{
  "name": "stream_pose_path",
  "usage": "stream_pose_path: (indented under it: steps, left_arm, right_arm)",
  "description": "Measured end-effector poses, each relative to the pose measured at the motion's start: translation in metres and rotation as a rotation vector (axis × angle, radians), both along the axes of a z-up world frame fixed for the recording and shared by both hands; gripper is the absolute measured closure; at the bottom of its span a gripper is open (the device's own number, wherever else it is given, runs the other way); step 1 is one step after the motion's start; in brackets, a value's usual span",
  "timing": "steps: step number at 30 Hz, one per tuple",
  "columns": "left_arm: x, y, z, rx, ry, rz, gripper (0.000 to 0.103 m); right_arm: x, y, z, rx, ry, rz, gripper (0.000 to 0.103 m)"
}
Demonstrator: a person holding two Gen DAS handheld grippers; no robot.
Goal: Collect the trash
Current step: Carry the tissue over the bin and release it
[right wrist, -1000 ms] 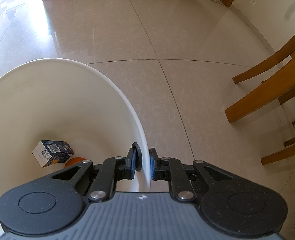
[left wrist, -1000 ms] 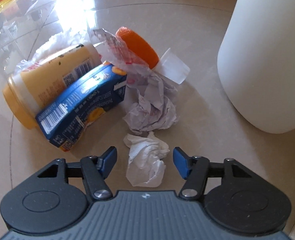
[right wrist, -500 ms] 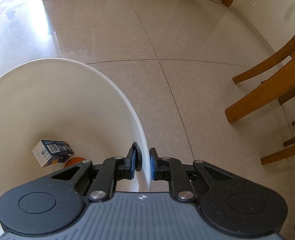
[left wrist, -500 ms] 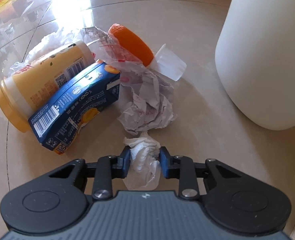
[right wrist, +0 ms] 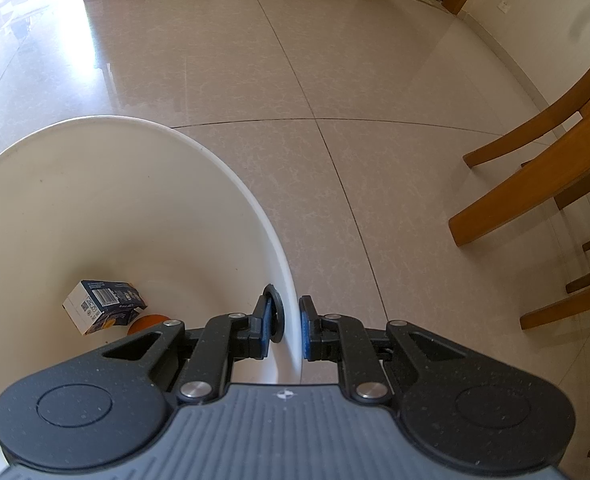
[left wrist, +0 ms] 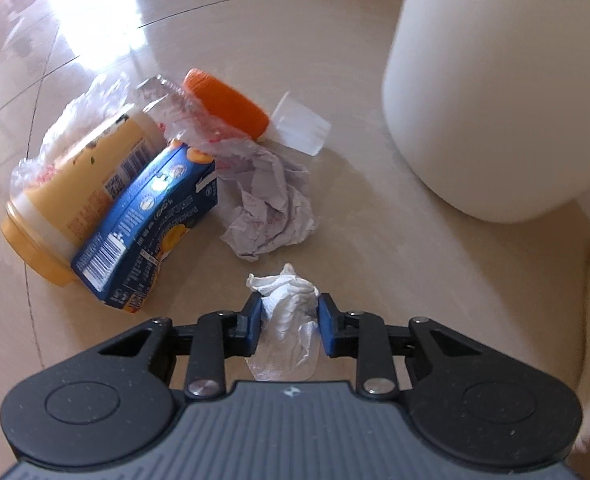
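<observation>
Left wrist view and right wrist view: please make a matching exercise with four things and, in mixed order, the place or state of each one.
Things:
1. white tissue
2. blue carton
3. small dark box
4. white bucket

Places or states:
a. lies inside the bucket
b. rim clamped by the right tool
c. lies on the floor against the yellow jar
d. held by the left tool

Pairs: 1-d, 2-c, 3-a, 4-b

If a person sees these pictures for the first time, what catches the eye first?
A heap of trash on the floor: an orange cap, a blue carton, a yellow jar. The left gripper pinches a white tissue, and the right gripper clamps the white bin rim.
</observation>
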State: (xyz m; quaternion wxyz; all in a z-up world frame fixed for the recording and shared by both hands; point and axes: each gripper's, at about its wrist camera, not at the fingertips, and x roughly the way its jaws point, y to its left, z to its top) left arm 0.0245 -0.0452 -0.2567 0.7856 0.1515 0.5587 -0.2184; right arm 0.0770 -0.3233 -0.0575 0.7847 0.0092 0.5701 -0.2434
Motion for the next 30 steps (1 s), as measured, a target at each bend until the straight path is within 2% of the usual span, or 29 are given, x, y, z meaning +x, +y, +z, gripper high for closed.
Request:
stream_pose_path:
  steps: [8,16,21,26,30]
  left_arm:
    - [-0.003,0.002,0.062,0.018,0.023,-0.114,0.076]
    - [0.002,-0.010,0.138,-0.033,0.024,-0.195,0.076]
    - [0.008,-0.033,0.199,-0.047,-0.043,-0.282,0.076]
    - [0.017,-0.066,0.248,-0.134,-0.095,-0.318,0.076]
    - [0.020,-0.105,0.267,-0.210,-0.114,-0.363,0.075]
  right_arm:
    - [0.001,0.001,0.000,-0.009,0.003,0.001,0.085]
    - [0.001,0.001,0.001,-0.014,0.005,0.003,0.085]
    - [0.002,0.002,0.001,-0.021,0.006,0.006,0.085]
    - [0.002,0.003,0.000,-0.021,0.005,0.005,0.085]
    - [0.001,0.004,0.000,-0.023,0.005,0.006,0.085]
